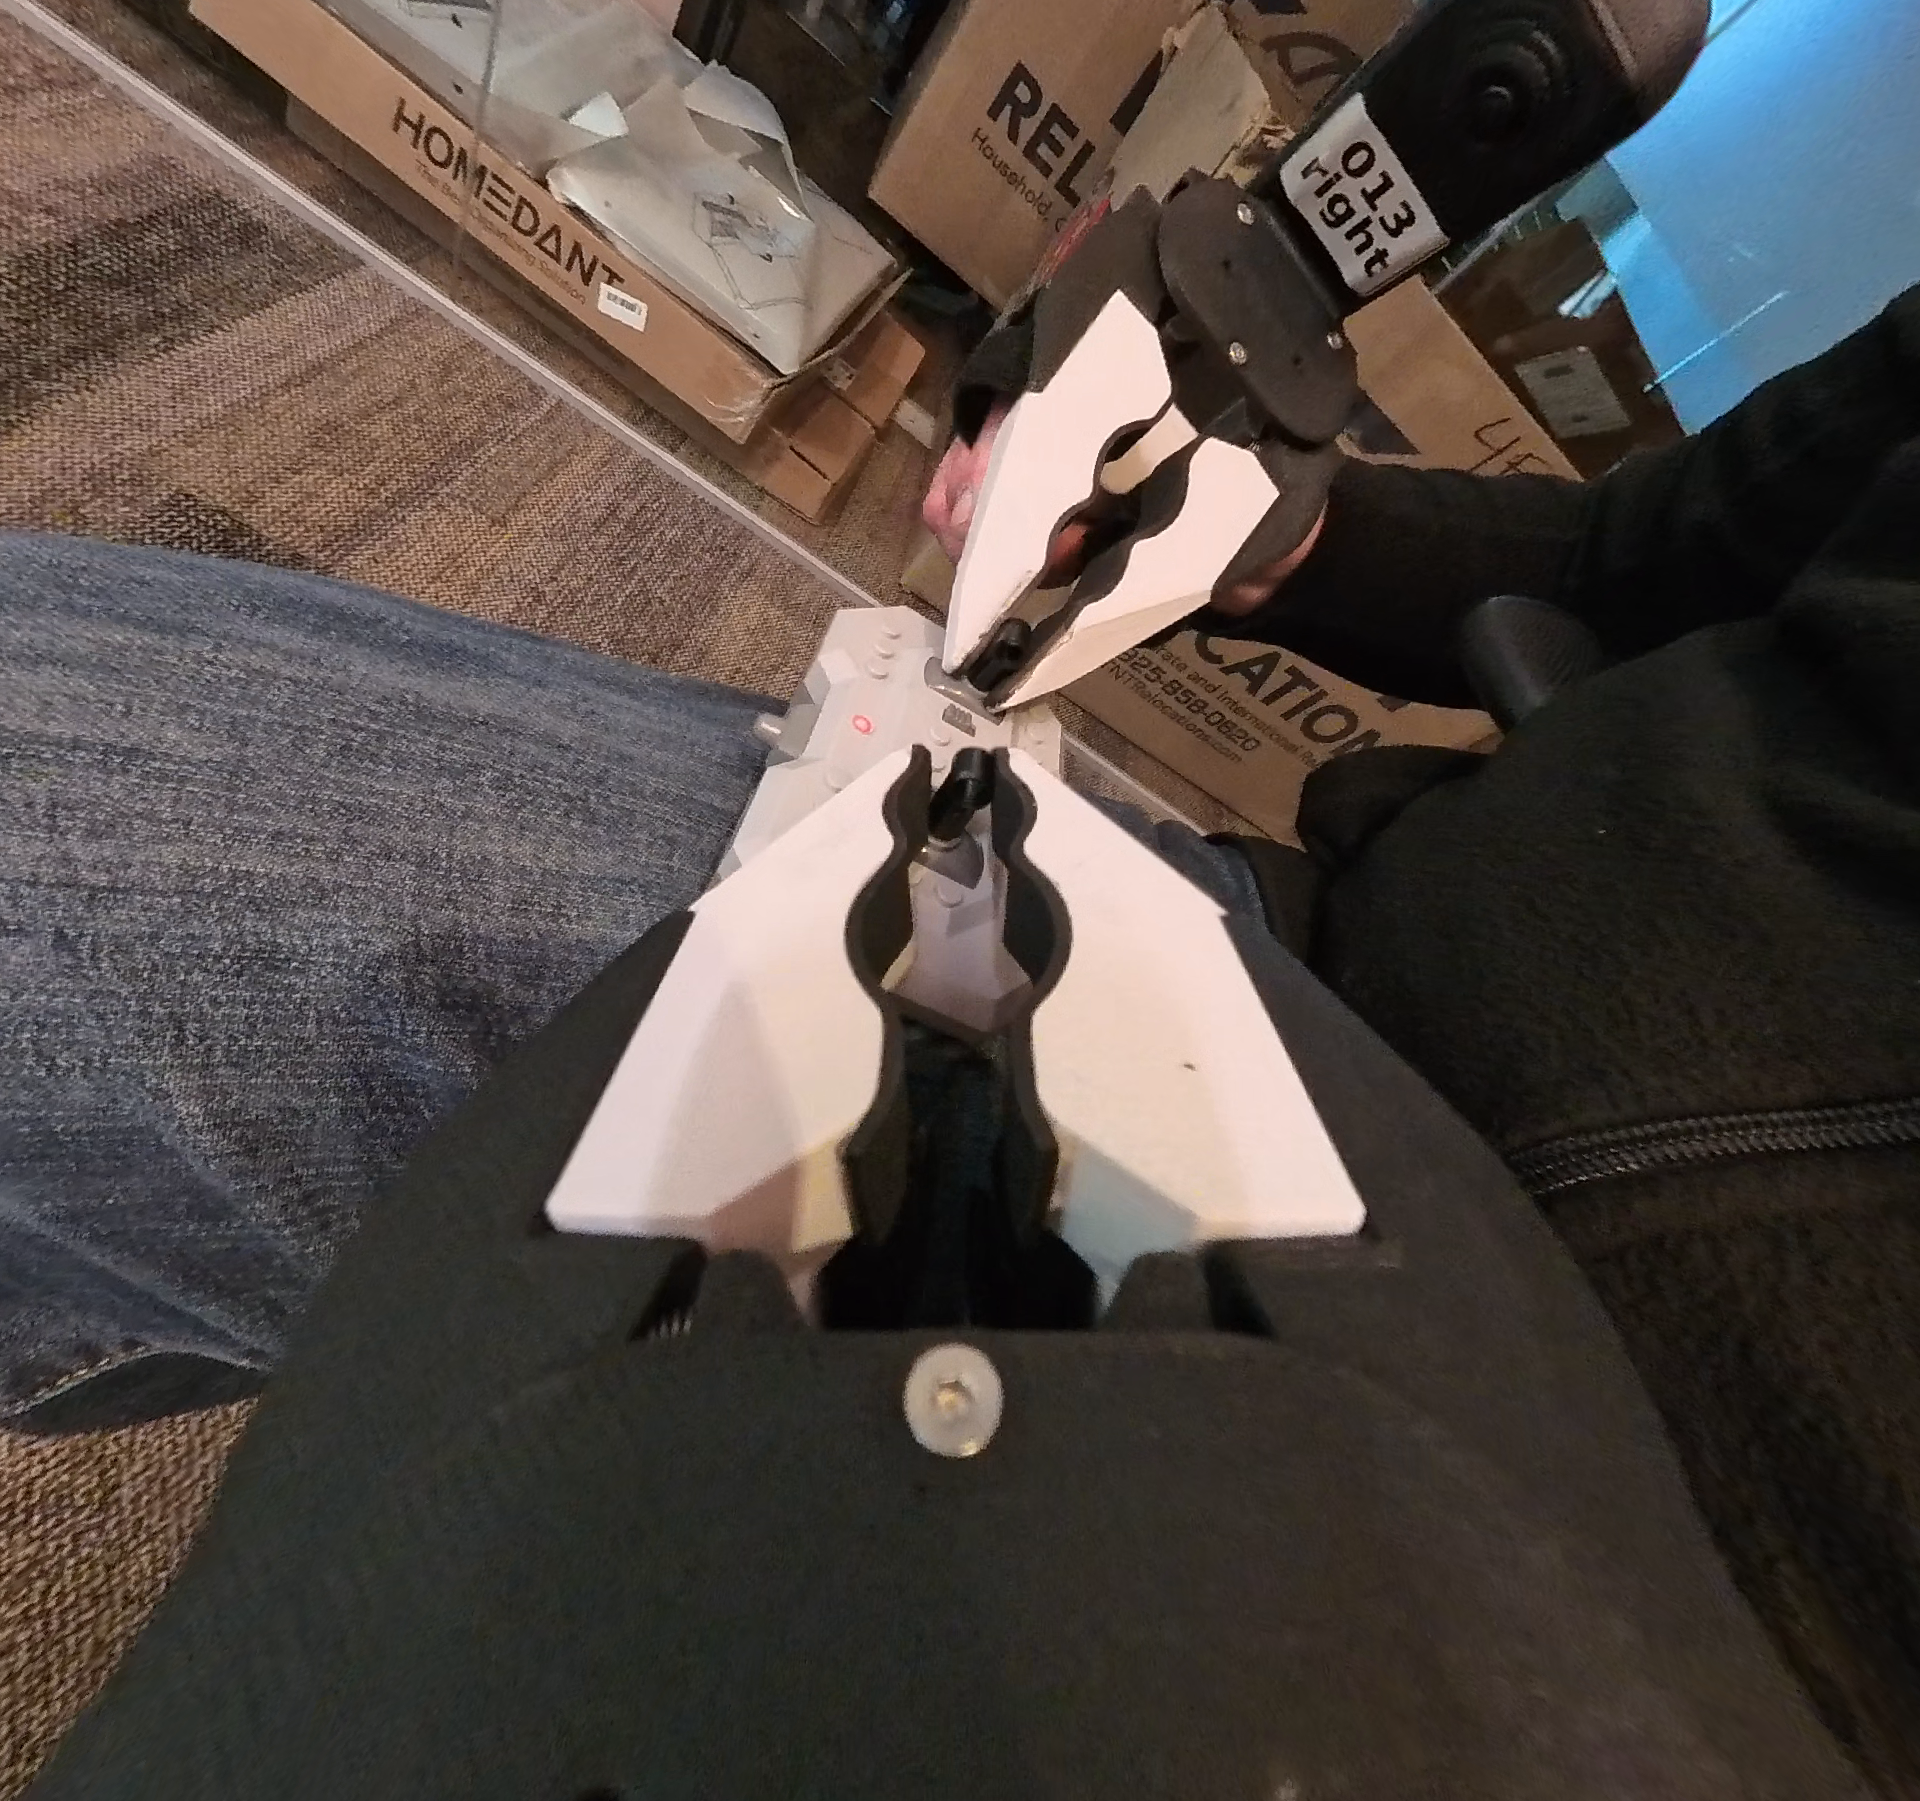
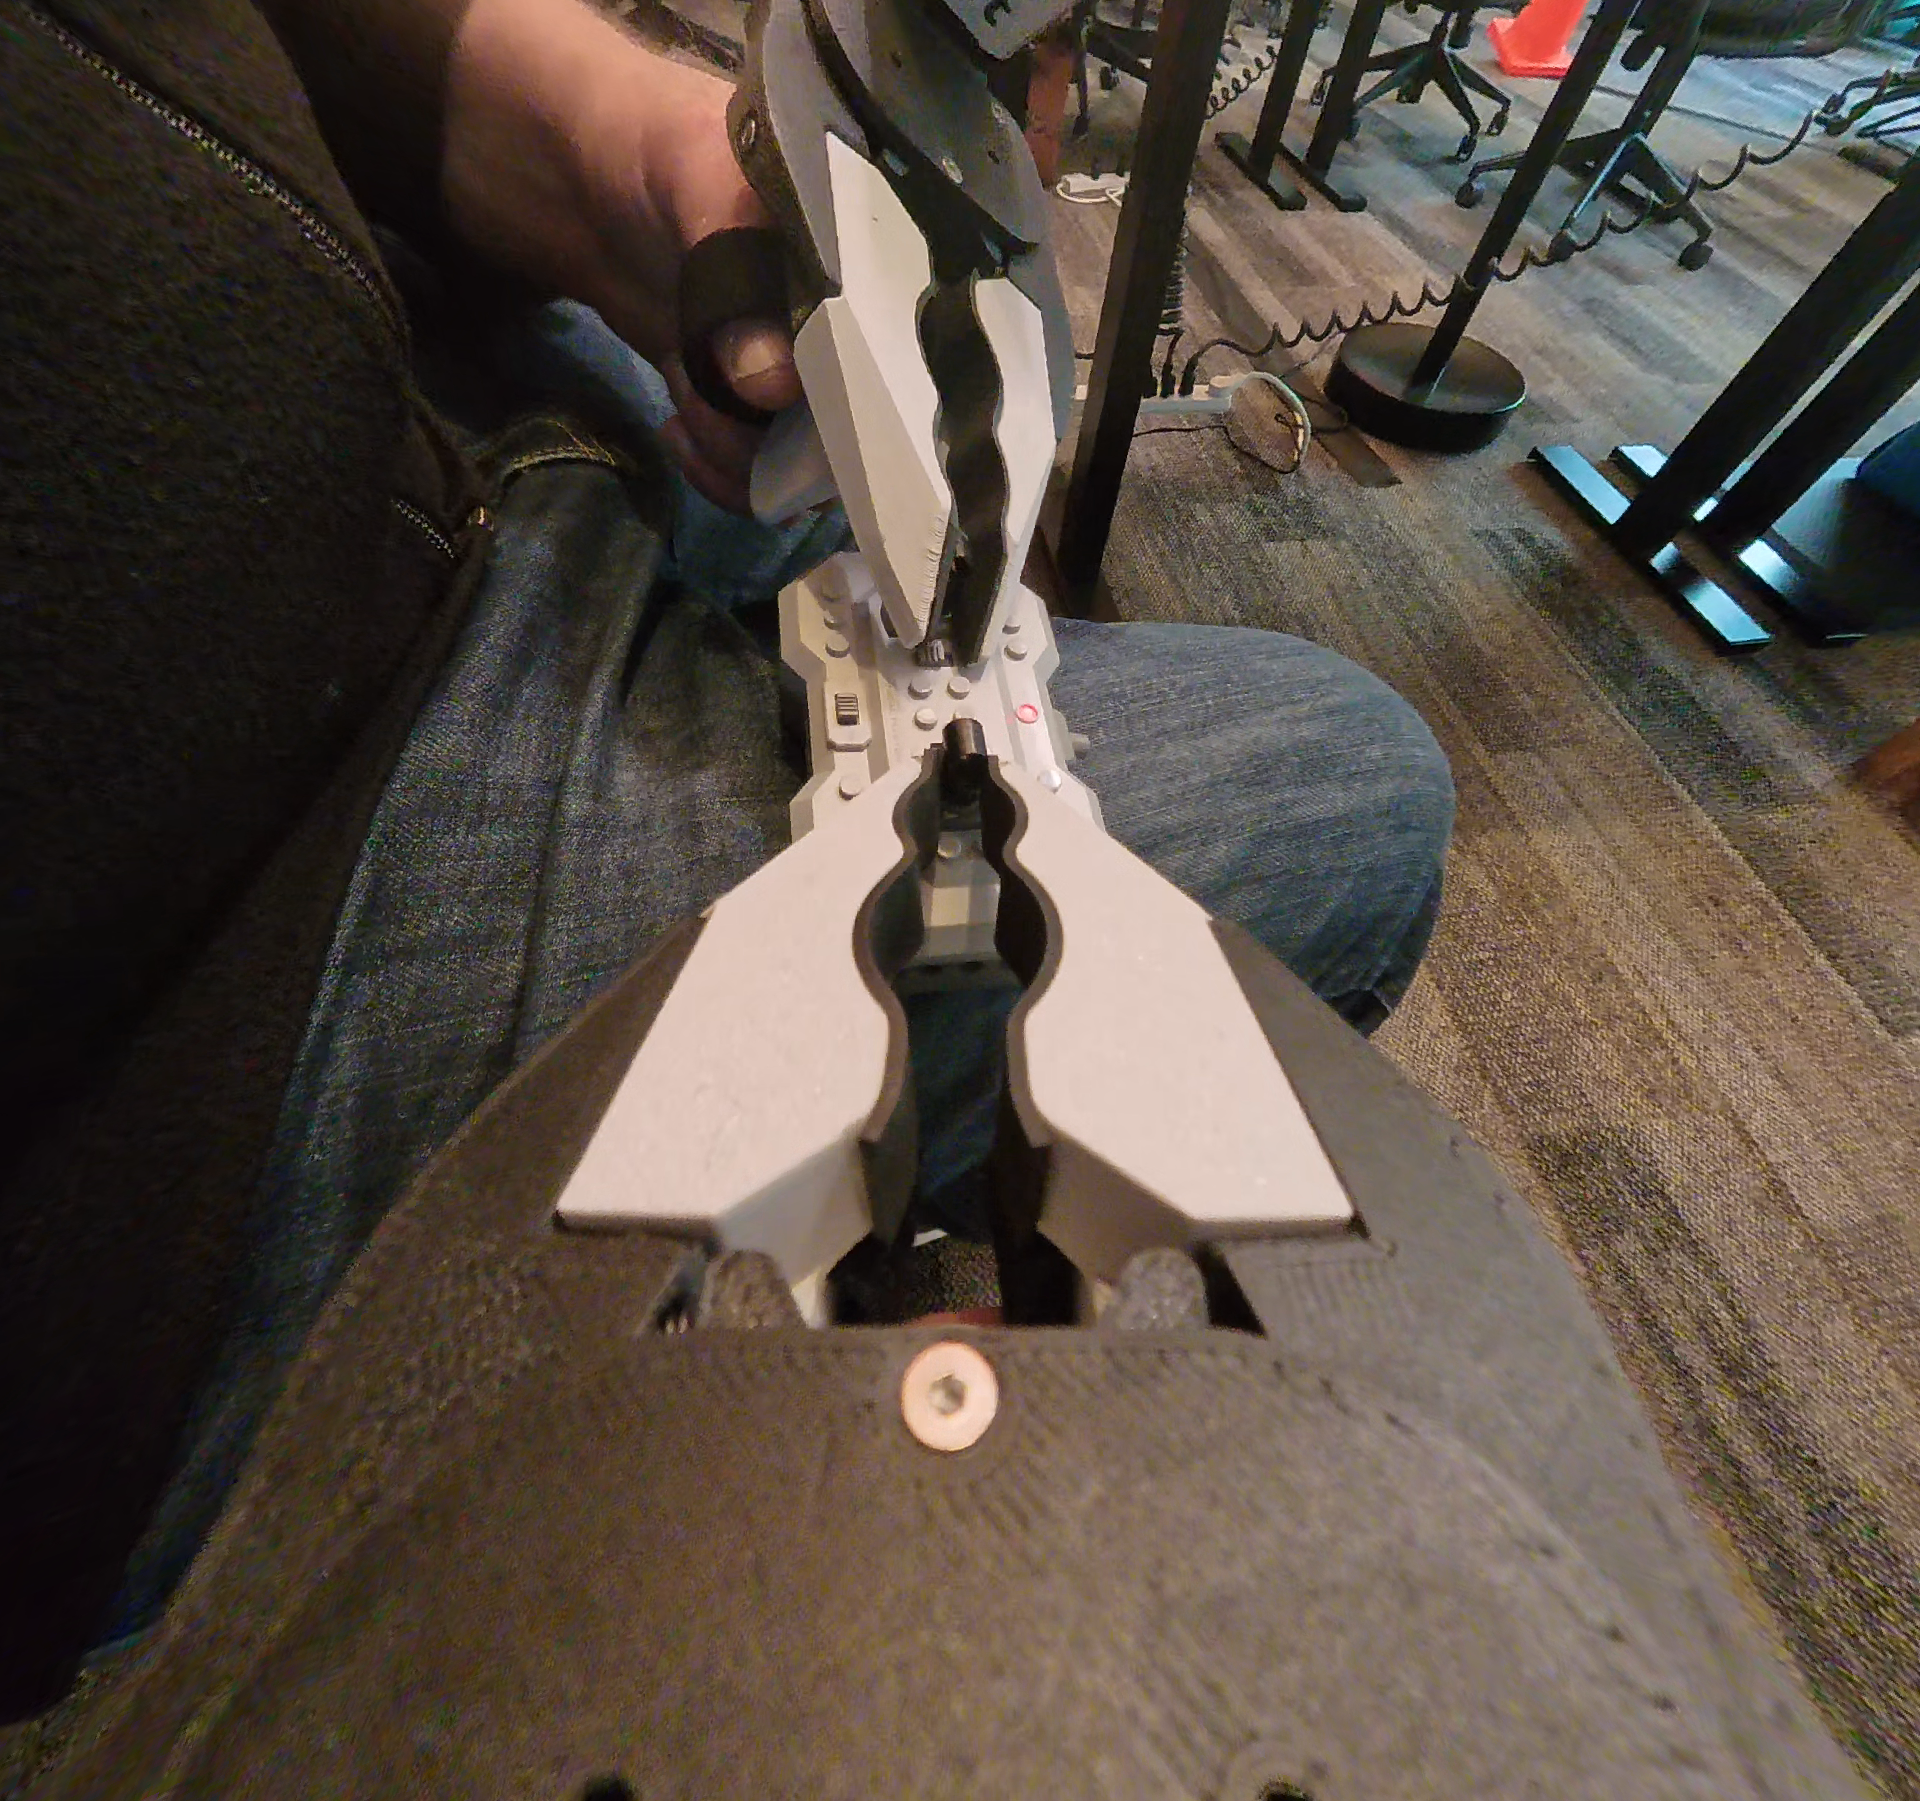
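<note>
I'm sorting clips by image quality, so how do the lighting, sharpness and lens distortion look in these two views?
Left wrist view: bright blue window glare top right, the cardboard boxes bowed by the wide lens, the left gripper body soft up close. Right wrist view: dimmer and warmer, the grey controller fairly sharp, the desk legs curved, the jacket in shadow.

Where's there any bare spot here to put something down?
Bare: the carpet between the jeans knee and the black desk legs. Crowded: the grey controller on the lap, where the left tool and right tool each pinch a black stick.
</note>
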Motion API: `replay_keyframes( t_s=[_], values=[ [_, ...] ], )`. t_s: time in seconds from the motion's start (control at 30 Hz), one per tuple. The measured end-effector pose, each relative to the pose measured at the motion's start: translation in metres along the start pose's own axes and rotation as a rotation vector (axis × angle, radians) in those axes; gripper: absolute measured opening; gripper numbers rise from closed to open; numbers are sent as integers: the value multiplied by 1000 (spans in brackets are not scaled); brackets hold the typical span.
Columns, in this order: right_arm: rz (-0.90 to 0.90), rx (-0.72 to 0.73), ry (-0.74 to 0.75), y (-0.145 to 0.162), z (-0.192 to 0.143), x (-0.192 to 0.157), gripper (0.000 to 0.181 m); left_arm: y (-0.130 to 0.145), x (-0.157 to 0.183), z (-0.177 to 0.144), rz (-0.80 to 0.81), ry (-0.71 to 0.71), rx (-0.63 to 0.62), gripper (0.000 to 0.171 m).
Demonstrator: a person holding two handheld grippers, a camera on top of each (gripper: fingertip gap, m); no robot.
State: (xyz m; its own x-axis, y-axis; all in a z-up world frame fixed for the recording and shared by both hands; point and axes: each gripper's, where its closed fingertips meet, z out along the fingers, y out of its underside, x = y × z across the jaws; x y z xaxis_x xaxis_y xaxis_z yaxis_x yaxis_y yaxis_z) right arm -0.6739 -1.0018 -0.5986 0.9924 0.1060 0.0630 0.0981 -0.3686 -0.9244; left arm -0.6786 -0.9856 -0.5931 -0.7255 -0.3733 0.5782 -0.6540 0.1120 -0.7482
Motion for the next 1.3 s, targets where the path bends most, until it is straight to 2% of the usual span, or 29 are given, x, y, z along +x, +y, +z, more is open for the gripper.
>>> replay_keyframes(
  t_s=[0.2,0.27,0.33,0.4,0.5,0.6,0.7,0.77,0.83,0.93,1.1,1.3],
  values=[
    [97,34,-38,-2,1,0,6,-1,2,-1,1,2,11,11],
    [191,51,-82,-3,1,0,10,-2,3,-1,12,0,26,13],
    [263,62,-115,-1,0,2,6,-1,4,0,36,-7,21,11],
    [278,59,-125,-1,1,2,6,-1,4,0,53,-13,11,11],
    [159,25,-85,-1,1,1,5,0,3,0,42,-5,-14,10],
    [229,22,-112,0,2,3,5,-1,1,0,29,-2,-5,10],
    [337,32,-148,1,2,4,5,0,0,2,145,-66,-24,8],
    [417,45,-180,0,2,4,5,0,0,2,160,-69,-32,8],
    [460,55,-199,0,2,5,5,0,0,1,134,-53,-24,8],
    [432,54,-196,-1,2,5,6,0,0,1,122,-40,-22,9],
    [407,72,-180,-1,1,5,6,-2,3,0,-10,48,-2,10],
    [472,60,-214,0,1,7,6,-3,2,2,10,33,-7,10]
  ],
)
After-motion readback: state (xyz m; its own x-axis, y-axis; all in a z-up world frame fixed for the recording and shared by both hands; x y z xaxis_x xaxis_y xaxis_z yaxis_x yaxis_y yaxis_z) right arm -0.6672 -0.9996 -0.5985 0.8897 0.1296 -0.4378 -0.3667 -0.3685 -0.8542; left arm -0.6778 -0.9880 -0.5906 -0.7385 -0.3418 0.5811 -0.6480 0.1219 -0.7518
